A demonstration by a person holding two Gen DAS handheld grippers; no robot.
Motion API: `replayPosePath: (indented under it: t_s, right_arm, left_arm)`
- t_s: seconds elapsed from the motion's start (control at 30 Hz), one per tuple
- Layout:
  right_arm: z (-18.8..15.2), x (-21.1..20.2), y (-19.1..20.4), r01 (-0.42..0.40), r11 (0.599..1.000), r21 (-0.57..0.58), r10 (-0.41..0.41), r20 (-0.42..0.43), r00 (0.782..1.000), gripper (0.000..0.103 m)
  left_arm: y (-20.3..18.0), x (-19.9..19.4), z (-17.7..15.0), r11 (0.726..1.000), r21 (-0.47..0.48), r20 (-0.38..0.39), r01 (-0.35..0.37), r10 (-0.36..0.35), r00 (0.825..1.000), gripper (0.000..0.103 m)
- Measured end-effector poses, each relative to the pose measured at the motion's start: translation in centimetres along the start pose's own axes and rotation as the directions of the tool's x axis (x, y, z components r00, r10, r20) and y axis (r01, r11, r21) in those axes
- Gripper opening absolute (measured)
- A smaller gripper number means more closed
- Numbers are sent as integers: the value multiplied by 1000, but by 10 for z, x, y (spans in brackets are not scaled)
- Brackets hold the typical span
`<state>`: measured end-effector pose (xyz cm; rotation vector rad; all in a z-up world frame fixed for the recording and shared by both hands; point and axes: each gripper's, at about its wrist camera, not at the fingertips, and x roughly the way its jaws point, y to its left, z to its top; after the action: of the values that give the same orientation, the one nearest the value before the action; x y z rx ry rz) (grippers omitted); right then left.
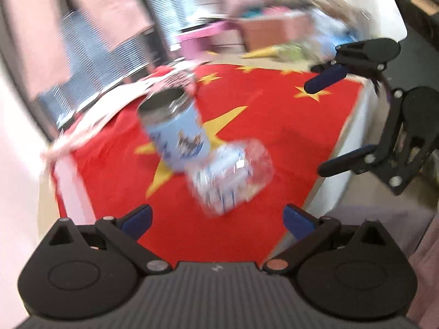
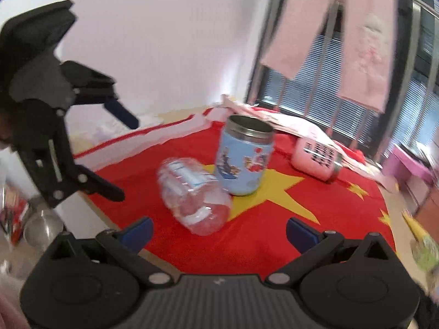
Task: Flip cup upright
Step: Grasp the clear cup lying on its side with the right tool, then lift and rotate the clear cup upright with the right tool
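On the red cloth (image 2: 274,219) a light-blue cup (image 2: 242,159) is seen upright — metal rim up, cartoon prints on its side — beside a plastic bottle (image 2: 192,194). Both the left gripper (image 1: 216,219) and right gripper (image 2: 219,230) are held spread, empty.

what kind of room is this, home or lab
Most likely a room in a home: pink laundry hangs by a window with blinds, and a red flag cloth covers the table under the blue cup.
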<state>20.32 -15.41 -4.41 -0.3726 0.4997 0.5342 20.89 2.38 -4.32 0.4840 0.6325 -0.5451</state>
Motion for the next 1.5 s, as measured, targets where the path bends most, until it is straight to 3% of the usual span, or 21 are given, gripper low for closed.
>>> replayPosePath:
  t_s: [0.23, 0.43, 0.57, 0.63, 0.73, 0.77, 0.8, 0.97, 1.07, 1.17, 1.27, 1.37, 1.5]
  right_arm:
    - [37, 45, 16, -77, 969, -235, 47, -131, 990, 103]
    - [64, 86, 27, -199, 915, -350, 106, -266, 958, 103]
    - [78, 114, 31, -260, 896, -360, 128, -351, 928, 102]
    - [82, 128, 33, -294, 893, -340, 138, -413, 900, 96]
    - [84, 146, 31, -329, 899, -290, 155, -492, 857, 78]
    - [83, 149, 29, -334, 904, -268, 162, -507, 847, 67]
    - [82, 149, 26, -328, 911, -248, 165, -511, 844, 68]
    - [84, 142, 8, -218, 975, -53, 164, -492, 855, 67]
    - [81, 139, -4, -101, 984, 148, 162, -501, 850, 66]
    - [72, 130, -23, 21, 937, 348, 167, -503, 848, 66]
    - [58, 117, -46, 143, 846, 514, 161, -501, 850, 66]
    - [48, 110, -57, 243, 786, 569, 105, -510, 854, 66]
    - [35, 118, -61, 312, 747, 588, 84, -549, 832, 67]
  left_arm:
    - [8, -7, -30, 975, -218, -11, -41, 40, 999, 103]
    - [27, 2, -33, 956, -283, -29, -76, 70, 997, 103]
    - [32, 9, -35, 951, -299, -48, -81, 70, 996, 103]
    - [33, 11, -37, 952, -294, -54, -87, 74, 996, 103]
    - [36, 13, -39, 951, -295, -62, -92, 77, 995, 103]
    - [36, 13, -40, 951, -294, -63, -93, 78, 995, 103]
    - [36, 12, -40, 952, -292, -64, -95, 79, 995, 103]
    - [33, 11, -39, 958, -271, -58, -95, 82, 995, 103]
    - [29, 9, -37, 960, -266, -43, -90, 81, 996, 103]
    - [25, 6, -33, 962, -261, -23, -75, 72, 997, 103]
    - [19, 5, -28, 967, -246, -7, -62, 62, 998, 103]
    - [13, 5, -23, 971, -236, 2, -48, 50, 999, 103]
    - [6, 5, -21, 971, -235, 9, -36, 39, 999, 103]
